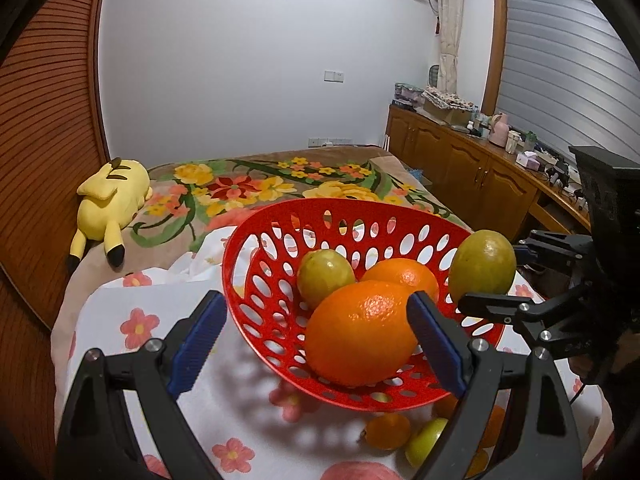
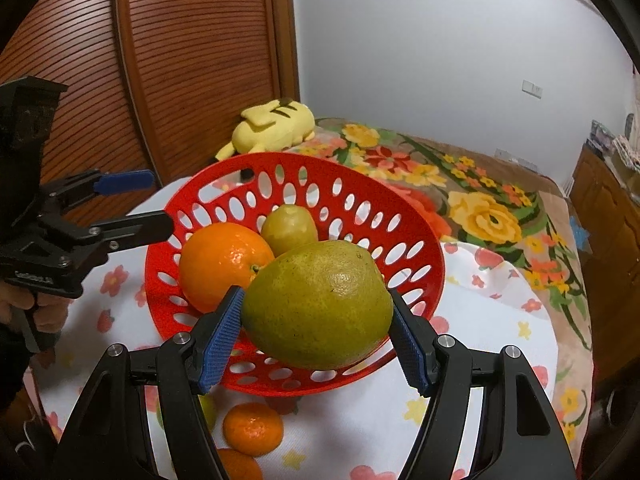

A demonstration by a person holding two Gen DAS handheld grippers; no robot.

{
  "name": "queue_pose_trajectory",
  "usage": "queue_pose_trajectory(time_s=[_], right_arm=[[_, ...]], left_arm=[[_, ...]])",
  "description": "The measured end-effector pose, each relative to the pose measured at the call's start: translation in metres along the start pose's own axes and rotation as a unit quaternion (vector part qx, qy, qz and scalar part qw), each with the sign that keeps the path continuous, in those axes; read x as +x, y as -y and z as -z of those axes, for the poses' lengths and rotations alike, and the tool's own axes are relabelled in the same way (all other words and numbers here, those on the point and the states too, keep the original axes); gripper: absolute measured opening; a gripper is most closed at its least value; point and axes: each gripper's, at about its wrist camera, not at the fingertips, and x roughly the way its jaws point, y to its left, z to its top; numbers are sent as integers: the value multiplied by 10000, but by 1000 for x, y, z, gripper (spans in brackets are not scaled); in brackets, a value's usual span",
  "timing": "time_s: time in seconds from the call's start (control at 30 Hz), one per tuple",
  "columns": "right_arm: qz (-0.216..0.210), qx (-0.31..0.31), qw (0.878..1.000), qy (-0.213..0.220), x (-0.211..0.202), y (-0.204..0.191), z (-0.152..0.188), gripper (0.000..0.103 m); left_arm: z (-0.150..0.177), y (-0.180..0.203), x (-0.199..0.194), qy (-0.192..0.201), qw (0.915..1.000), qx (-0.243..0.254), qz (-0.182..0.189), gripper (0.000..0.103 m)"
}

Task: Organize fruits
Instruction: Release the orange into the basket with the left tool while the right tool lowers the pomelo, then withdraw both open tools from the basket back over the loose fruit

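A red oval plastic basket with oval holes (image 2: 416, 220) sat on a white cloth printed with pink flowers (image 1: 132, 320), spread over a bed with a brown floral blanket (image 2: 480, 200). The right gripper (image 2: 316, 332) pinched a large green round citrus fruit (image 2: 320, 304) between its blue ribbed pads (image 2: 218, 344), holding it over the basket's near rim. In the left wrist view the same fruit showed at the basket's right edge.

The left gripper (image 1: 316, 340) stood with its jaws spread wide, its blue pads to either side of a big orange (image 1: 360, 332) that lay at the front of the basket; whether the right-hand pad touched the fruit could not be told. Deeper in the basket lay a smaller green fruit (image 1: 324, 276) and, in the left wrist view, a second orange (image 1: 404, 276).

On the cloth just before the basket lay a small mandarin (image 2: 253, 428), with another orange fruit (image 2: 240, 466) beside it. A yellow plush toy (image 1: 108, 204) lay on the blanket by a brown slatted wooden wardrobe (image 2: 200, 60).
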Motion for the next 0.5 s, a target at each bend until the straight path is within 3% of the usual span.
queue_pose_trajectory(time_s=[0.33,0.5], right_arm=[[143,-48,9998,-135,6,-8,2,72],[193,65,9997,98,-8,-9,-3,75]], left_arm=[[7,-3,-11,50,10000,6,28,92],[11,-3,-17,75,10000,-18,35,92]])
